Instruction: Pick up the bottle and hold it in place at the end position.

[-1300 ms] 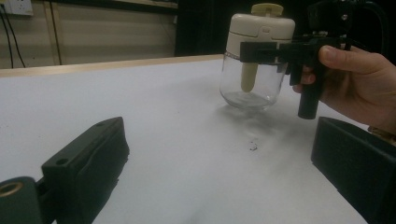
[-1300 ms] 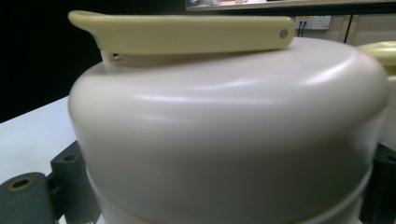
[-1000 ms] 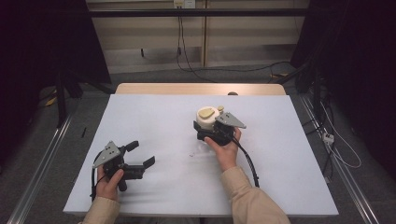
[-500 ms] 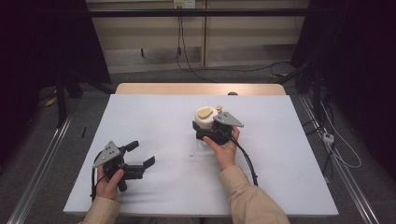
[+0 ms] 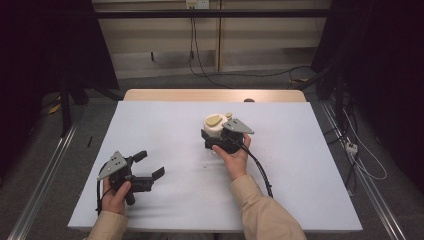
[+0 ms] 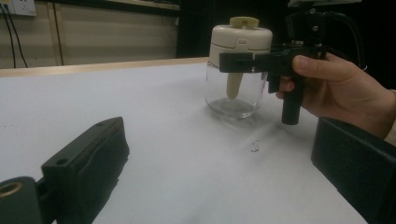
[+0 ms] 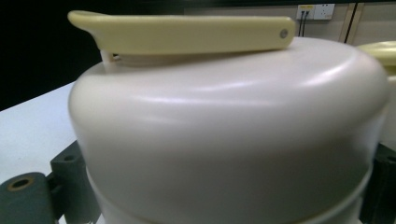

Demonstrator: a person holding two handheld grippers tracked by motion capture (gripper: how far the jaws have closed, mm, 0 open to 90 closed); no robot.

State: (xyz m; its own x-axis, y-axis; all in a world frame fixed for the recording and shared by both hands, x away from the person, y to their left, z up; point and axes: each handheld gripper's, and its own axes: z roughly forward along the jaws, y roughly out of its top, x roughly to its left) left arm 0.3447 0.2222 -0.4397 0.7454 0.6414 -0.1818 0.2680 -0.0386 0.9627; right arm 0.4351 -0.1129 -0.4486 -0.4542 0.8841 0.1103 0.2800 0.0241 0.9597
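Observation:
A clear glass jar [image 5: 214, 126] with a cream lid and a pale yellow flap stands upright on the white table [image 5: 165, 125], right of centre. My right gripper [image 5: 214, 136] is shut on the jar, one black jaw on each side at the lid's lower edge. In the left gripper view the jar [image 6: 238, 70] looks empty apart from a cream stem hanging under the lid. The lid [image 7: 224, 130] sits close in front of the right gripper view's camera. At the near left, my left gripper [image 5: 150, 164] rests low over the table, open and holding nothing.
A few dark specks [image 6: 254, 147] lie on the table just in front of the jar. The right gripper's cable [image 5: 262, 172] trails back along the forearm. A wooden strip [image 5: 215, 95] edges the far side, and cables lie on the floor beyond it.

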